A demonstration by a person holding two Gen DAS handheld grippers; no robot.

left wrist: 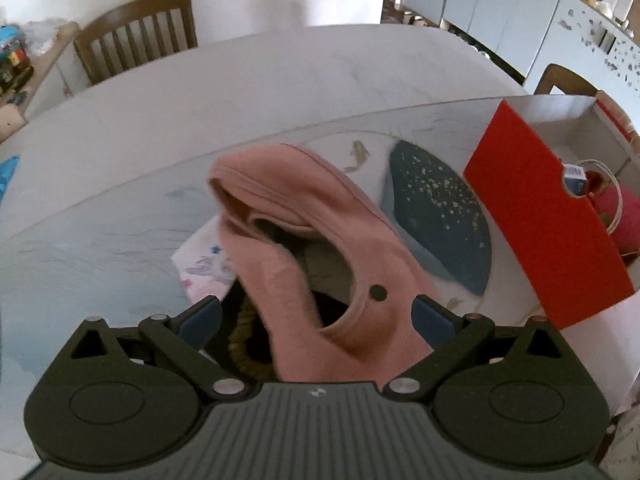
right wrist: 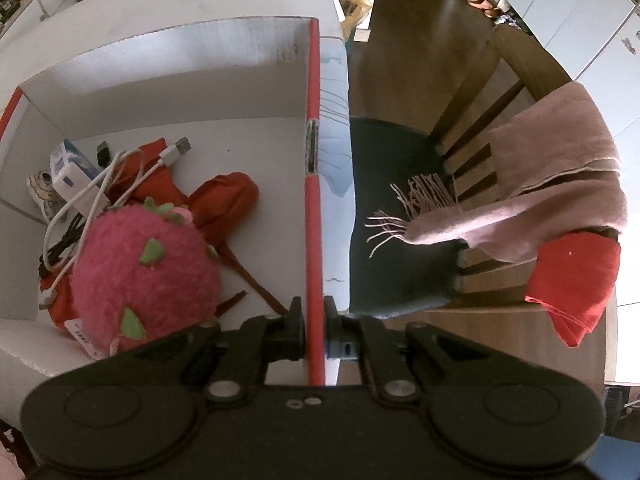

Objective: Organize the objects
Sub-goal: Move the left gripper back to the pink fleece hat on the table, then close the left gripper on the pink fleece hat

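Observation:
A pink garment (left wrist: 296, 240) lies bunched on the table mat between the wide-apart fingers of my left gripper (left wrist: 316, 316), which is open around it. A red and white cardboard box (left wrist: 532, 216) stands to its right. My right gripper (right wrist: 313, 332) is shut on the box's red side wall (right wrist: 313, 208). Inside the box lie a pink strawberry plush (right wrist: 144, 276), a red cloth (right wrist: 224, 200), white and black cables (right wrist: 120, 176) and a small blue-white carton (right wrist: 72, 168).
A patterned piece of fabric (left wrist: 208, 268) and dark items lie under the garment. A wooden chair (left wrist: 136, 36) stands at the table's far side. Beside the box, another chair (right wrist: 472, 152) carries a pink fringed scarf (right wrist: 540, 184) and a red cloth (right wrist: 572, 284).

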